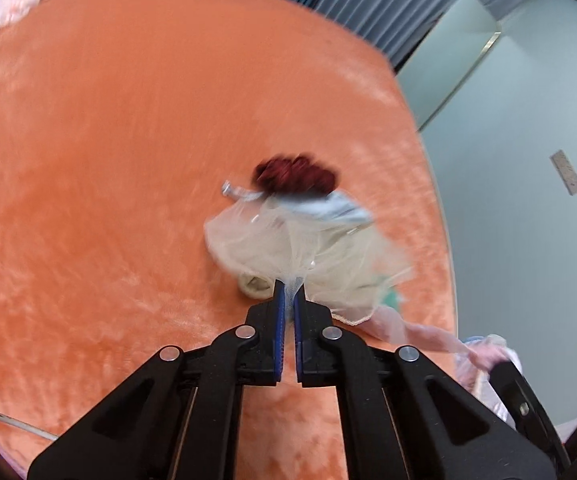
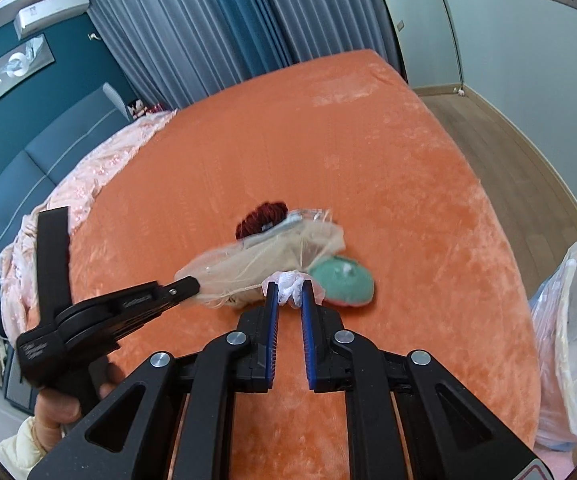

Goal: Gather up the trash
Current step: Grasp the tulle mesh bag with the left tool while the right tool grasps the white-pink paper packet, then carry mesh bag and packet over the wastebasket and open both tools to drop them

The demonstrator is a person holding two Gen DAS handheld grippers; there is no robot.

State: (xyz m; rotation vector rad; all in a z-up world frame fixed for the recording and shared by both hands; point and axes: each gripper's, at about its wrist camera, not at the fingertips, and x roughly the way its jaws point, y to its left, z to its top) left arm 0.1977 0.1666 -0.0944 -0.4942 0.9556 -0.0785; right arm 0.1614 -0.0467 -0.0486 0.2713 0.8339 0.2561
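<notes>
Orange plush bed (image 2: 328,152) fills most of the room's middle. A pink quilt (image 2: 88,184) is bunched along its far-left side, against a blue padded headboard (image 2: 28,168). Grey-blue curtains (image 2: 216,28) hang behind the bed; a pale wall (image 2: 528,60) and wood floor (image 2: 500,140) lie to the right.

Trash sits in a small heap near the bed's right edge:
- cream mesh bag (image 1: 288,240), blurred
- dark red tuft (image 1: 296,176) just behind it
- green round piece (image 2: 342,282) beside the mesh

Left gripper (image 1: 289,300): jaws nearly together, pinching a gathered corner of the mesh. Right gripper (image 2: 289,292): jaws narrow, clamped on a white wad (image 2: 290,286) with a pink strip trailing from it, just in front of the green piece.

A bin with a clear liner (image 2: 568,340) stands on the floor, just off the bed's right edge. Open floor runs along that side toward the far wall. Left of the heap, the orange cover lies bare up to the quilt.
</notes>
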